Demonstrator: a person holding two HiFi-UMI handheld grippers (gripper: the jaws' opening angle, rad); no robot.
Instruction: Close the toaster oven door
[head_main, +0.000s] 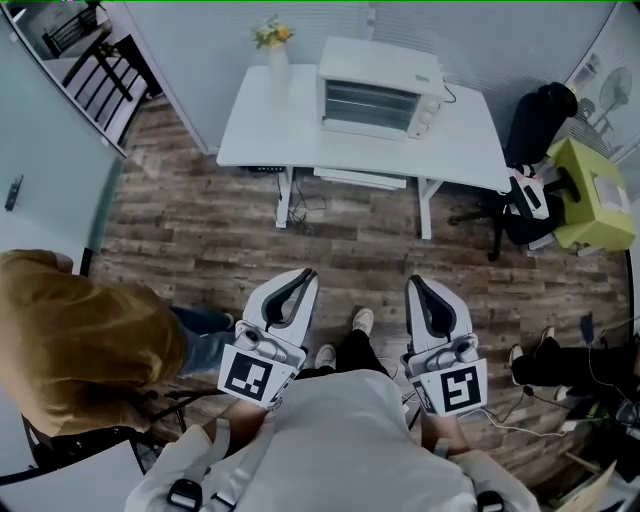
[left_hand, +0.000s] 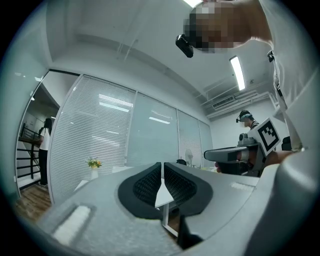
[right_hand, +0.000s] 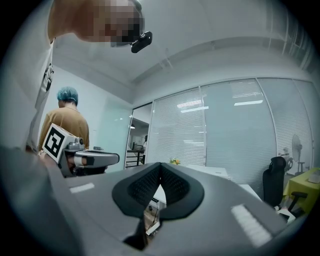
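A white toaster oven (head_main: 380, 90) stands at the back of a white table (head_main: 265, 130), well ahead of me across the wooden floor. Its glass front faces me; from here I cannot tell how its door stands. My left gripper (head_main: 306, 276) and right gripper (head_main: 414, 282) are held low near my body, side by side and far short of the table. Both point toward the table. In the left gripper view the left gripper (left_hand: 161, 165) has its black pads pressed together with nothing between them. The right gripper (right_hand: 160, 166) looks the same in its own view.
A vase of flowers (head_main: 273, 45) stands on the table's far left corner. A person in a mustard top (head_main: 80, 340) is close on my left. A black chair (head_main: 535, 120) and a yellow-green box (head_main: 592, 195) sit to the table's right. Another person's legs (head_main: 560, 365) show at the right.
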